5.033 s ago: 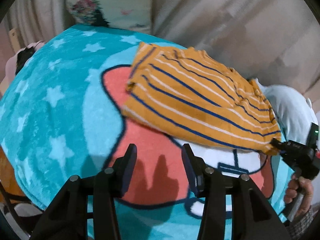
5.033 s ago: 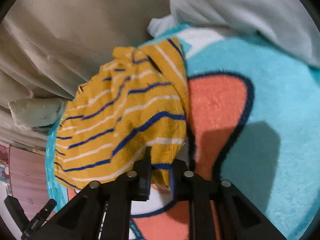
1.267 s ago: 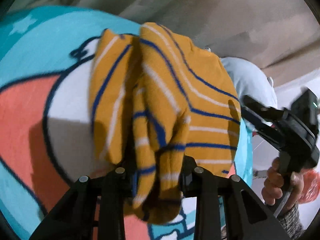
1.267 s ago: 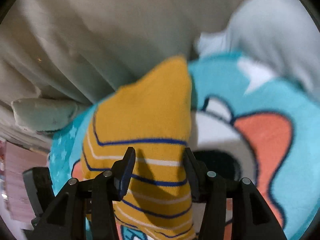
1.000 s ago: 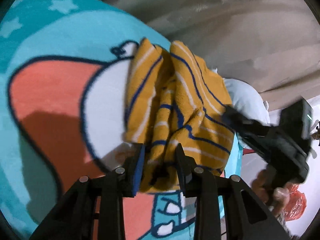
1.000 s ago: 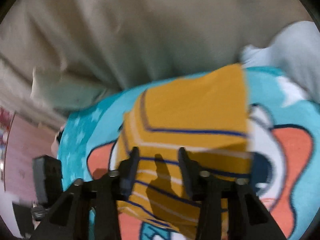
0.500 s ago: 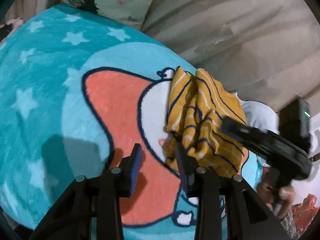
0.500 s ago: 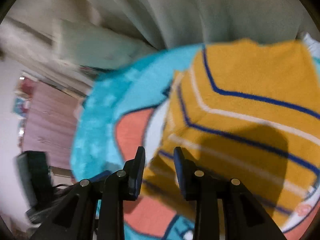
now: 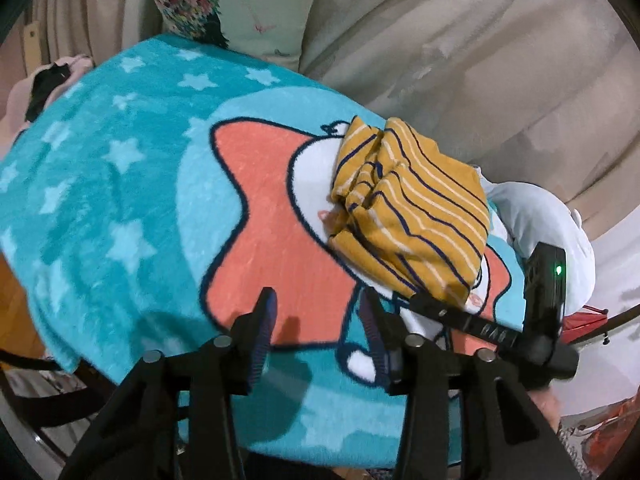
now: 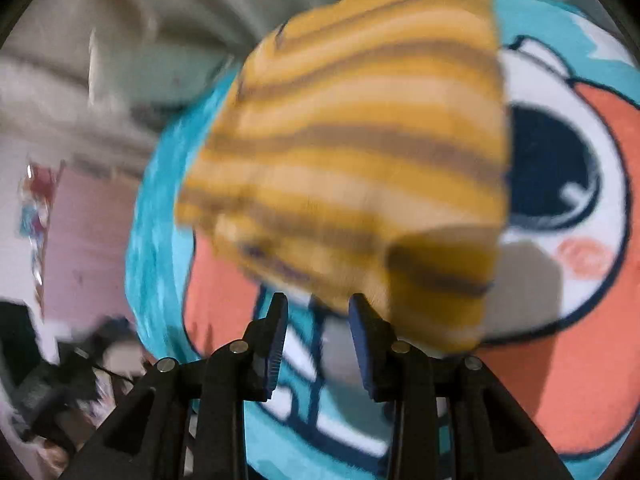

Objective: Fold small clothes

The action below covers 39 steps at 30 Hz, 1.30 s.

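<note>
- The striped yellow garment (image 9: 412,216) lies bunched on the blue cartoon blanket (image 9: 120,184), at its far right side, near the beige curtain (image 9: 460,60) and just beside a pale soft toy (image 9: 540,216).
- It is folded over but not tidy: on its left side I see 2 or 3 loose ridges of cloth, so the step in hand, in my judgement, is to flatten and square this fold.
- The left tool (image 9: 316,320) stands apart from the garment, over the orange star of the blanket; its jaws are opening and nothing is between them.
- The right tool (image 10: 318,312) is at the near lower edge of the garment (image 10: 352,152). Its jaws stand apart with blanket visible between them; the cloth edge touches or overlaps the right finger, but the view is blurred and I see no grip on it.
- To do the step well, I would take the near corner with the right tool low at the edge, catching all layers together.
- The left tool should go to the wrinkled left side, to press or pull it flat before the next fold.
- Risk: catching only the top layer would open the fold again.
</note>
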Motion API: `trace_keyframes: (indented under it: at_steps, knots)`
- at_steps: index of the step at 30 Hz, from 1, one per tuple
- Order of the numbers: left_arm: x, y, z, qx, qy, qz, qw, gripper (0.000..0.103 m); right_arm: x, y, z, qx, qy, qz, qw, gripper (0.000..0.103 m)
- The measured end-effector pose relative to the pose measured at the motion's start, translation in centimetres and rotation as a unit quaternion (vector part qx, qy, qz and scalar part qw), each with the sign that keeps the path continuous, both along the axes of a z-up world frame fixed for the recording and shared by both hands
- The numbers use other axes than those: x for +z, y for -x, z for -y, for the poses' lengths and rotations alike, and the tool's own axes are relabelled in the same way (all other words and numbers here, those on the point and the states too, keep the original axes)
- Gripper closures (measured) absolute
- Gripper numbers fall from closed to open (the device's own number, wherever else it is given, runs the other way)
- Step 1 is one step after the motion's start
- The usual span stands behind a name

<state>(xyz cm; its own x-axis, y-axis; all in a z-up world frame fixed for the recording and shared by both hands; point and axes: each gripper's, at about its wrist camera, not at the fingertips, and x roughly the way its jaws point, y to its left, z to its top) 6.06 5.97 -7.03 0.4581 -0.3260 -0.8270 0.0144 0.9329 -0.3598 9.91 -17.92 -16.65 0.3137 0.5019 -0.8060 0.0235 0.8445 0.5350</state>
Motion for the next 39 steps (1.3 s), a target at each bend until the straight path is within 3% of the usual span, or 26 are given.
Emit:
trace_keyframes:
  at_steps: [6, 8, 10, 16, 18, 20, 25, 27, 29, 31, 35, 39]
  knots:
    - [1.7, 2.5, -1.3, 0.028, -0.013, 0.020, 0.9993, 0.052, 3.6, 1.5, -1.7, 0.022, 0.028, 0.067, 0.997, 0.067]
    - [1.8, 2.9, -1.7, 0.035, -0.011, 0.022, 0.9991, 0.051, 5.3, 1.0, -1.2, 0.014, 0.030, 0.088, 0.996, 0.059]
    - [1.6, 3.2, -2.0, 0.037, -0.011, 0.021, 0.9990, 0.051, 6.4, 0.2, -1.1, 0.010, 0.035, 0.104, 0.994, 0.053]
    - [-0.5, 2.7, -2.8, 0.032, -0.005, 0.001, 0.9995, 0.051, 8.7, -5.3, -2.3, 0.005, 0.101, 0.135, 0.986, 0.053]
    - [-1.3, 2.1, -3.2, 0.030, 0.001, -0.008, 0.9995, 0.051, 8.4, -7.7, -2.7, -0.007, 0.120, 0.129, 0.984, 0.052]
    - [-2.0, 1.4, -3.8, 0.030, 0.004, -0.018, 0.9994, 0.051, 7.5, -11.0, -2.9, -0.032, 0.130, 0.108, 0.985, 0.041]
    - [-3.2, -0.1, -5.6, 0.040, 0.008, -0.037, 0.9985, 0.051, 4.4, -16.2, -3.2, -0.071, 0.162, 0.060, 0.982, 0.039]
    - [-3.7, -0.7, -6.4, 0.047, 0.009, -0.043, 0.9979, 0.051, 3.6, -17.0, -3.5, -0.068, 0.173, 0.054, 0.981, 0.049]
    - [-4.1, -1.1, -7.0, 0.052, 0.011, -0.049, 0.9974, 0.051, 3.7, -17.2, -3.8, -0.048, 0.183, 0.059, 0.980, 0.081]
    - [-4.4, -1.5, -7.5, 0.055, 0.010, -0.055, 0.9969, 0.051, 4.4, -17.1, -4.0, -0.033, 0.168, 0.062, 0.983, 0.095]
    - [-5.0, -2.2, -7.7, 0.054, 0.008, -0.064, 0.9964, 0.051, 5.9, -16.6, -5.8, -0.007, 0.139, 0.080, 0.987, 0.099]
    - [-5.3, -2.5, -7.4, 0.044, 0.004, -0.067, 0.9968, 0.051, 4.5, -16.9, -8.2, 0.019, 0.139, 0.073, 0.987, 0.099]
